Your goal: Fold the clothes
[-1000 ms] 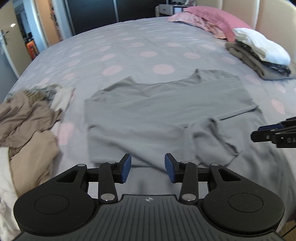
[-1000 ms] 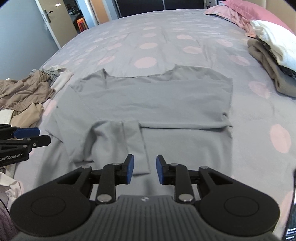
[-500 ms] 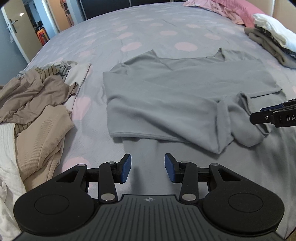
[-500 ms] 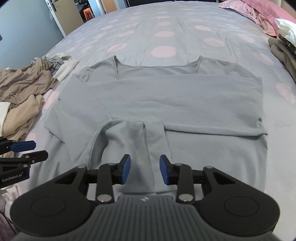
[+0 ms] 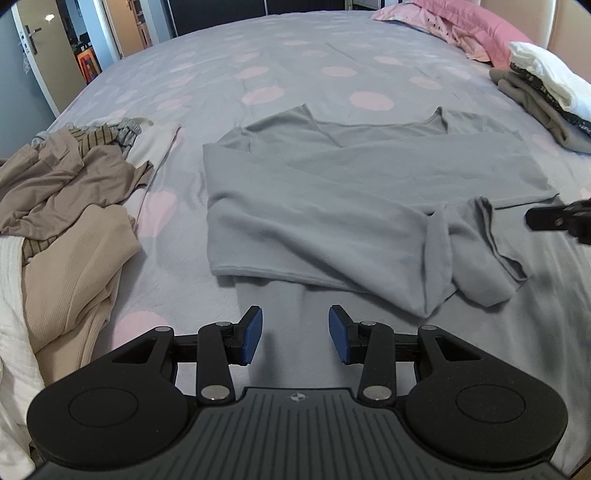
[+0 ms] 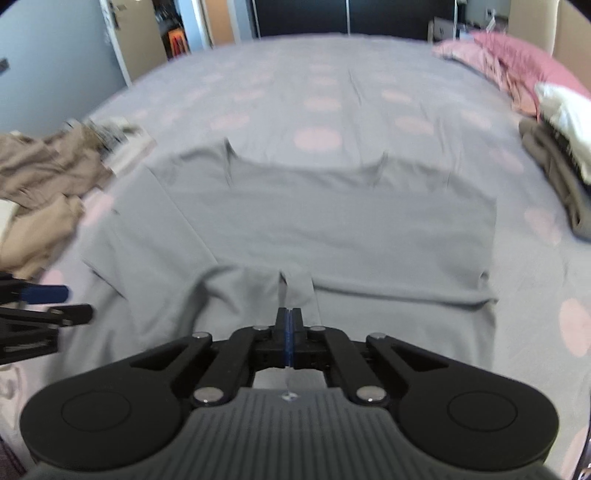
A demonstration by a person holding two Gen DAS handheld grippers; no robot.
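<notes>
Since a half-second ago our right gripper [image 6: 288, 318] has dropped to the sleeve cuff and clenched, where before its jaws stood apart; the right view is now blurred with motion.

We work over a bed [image 5: 332, 48] with a grey cover dotted pink. A door [image 5: 33, 59] stands at the far left, and a pink pillow [image 5: 476, 26] lies at the far right. A heap of beige clothes [image 5: 74, 206] lies on the left side of the bed, and a folded stack [image 5: 543, 88] on the right.

Our grey shirt [image 5: 332, 195] lies flat mid-bed, neckline away from us, both sleeves folded across the body. The cuff [image 6: 295, 290] sits just ahead of the right jaws, which are pressed together with a thin edge of grey fabric between the pads.

Our left gripper [image 5: 295, 334] hovers low near the shirt's hem, jaws released and holding nothing. In the left view the right gripper's tip shows at the right edge, beside the cuff.
</notes>
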